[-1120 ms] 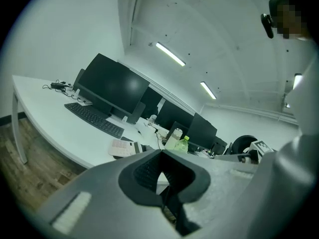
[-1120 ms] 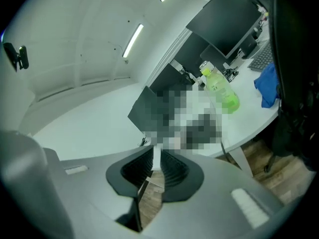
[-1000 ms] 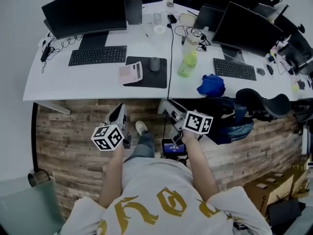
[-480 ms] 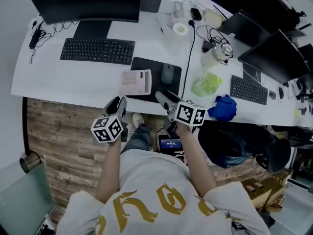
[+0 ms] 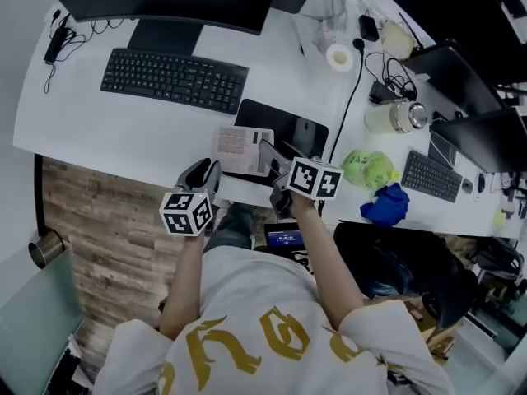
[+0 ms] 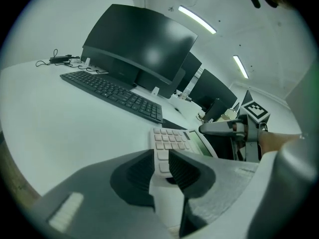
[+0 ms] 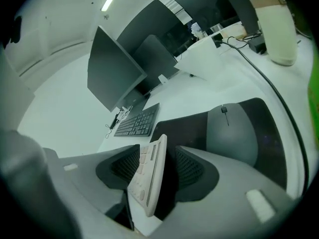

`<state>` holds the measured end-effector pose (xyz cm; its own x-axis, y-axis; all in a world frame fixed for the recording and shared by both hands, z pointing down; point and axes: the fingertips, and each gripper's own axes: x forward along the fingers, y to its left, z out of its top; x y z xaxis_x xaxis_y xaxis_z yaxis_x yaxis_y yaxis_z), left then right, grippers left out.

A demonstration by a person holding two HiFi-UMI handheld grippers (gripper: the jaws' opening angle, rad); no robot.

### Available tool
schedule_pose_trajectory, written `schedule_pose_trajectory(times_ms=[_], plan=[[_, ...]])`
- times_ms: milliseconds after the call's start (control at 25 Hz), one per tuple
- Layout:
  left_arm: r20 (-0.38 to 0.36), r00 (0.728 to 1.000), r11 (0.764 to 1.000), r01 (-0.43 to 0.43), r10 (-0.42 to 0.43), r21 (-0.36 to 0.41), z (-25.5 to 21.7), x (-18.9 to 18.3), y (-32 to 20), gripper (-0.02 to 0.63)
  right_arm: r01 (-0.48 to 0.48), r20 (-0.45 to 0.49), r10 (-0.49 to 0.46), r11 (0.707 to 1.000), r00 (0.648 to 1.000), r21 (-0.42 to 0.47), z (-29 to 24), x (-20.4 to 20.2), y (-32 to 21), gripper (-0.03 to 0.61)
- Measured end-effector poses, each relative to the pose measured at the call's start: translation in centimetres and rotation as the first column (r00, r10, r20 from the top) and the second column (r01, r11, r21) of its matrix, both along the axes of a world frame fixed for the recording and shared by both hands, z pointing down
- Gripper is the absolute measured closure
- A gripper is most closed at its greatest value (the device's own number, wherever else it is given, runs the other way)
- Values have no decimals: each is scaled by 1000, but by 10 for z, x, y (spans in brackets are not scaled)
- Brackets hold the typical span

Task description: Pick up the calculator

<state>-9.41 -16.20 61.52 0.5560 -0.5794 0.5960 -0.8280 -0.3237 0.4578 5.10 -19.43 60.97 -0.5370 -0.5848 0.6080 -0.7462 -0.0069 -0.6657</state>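
While the right gripper (image 7: 158, 167) sits at the display end of the calculator (image 7: 148, 178), its jaws stand apart on either side of it. One pad faces the keys, the other is behind the back with a dark gap showing, so there's no squeeze. The calculator lies near the front edge of the white desk (image 5: 123, 134), partly over the black mouse pad (image 5: 292, 128) and near the grey mouse (image 7: 234, 133). The left gripper (image 6: 160, 169) hovers at its near end, jaws narrowly parted, holding nothing. A black keyboard (image 5: 173, 81) lies further back.
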Motion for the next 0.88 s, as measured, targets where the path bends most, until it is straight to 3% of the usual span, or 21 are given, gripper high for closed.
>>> schedule_pose_trajectory(times_ms=[240,400,560,680,880], plan=[[30,996,996,-85,86,-6,7,11,-5,518,18,-6,-18,998,1000,-64,24,-10,-11,336],[63,986,988,-155,155,-1,9,22,-4,519,-5,-6,5,997,1000,-73,30,-10,-10,385],[62,983,985,-172,172,1,9,26,-6,519,-2,36,5,997,999,-77,30,-13,-10,401],[66,981,983,-185,184,7,8,28,-7,523,21,60,-17,998,998,-67,27,-21,-12,449],[48,981,982,-188,187,7,7,29,-7,523,24,107,-15,997,994,-79,27,-21,-13,456]])
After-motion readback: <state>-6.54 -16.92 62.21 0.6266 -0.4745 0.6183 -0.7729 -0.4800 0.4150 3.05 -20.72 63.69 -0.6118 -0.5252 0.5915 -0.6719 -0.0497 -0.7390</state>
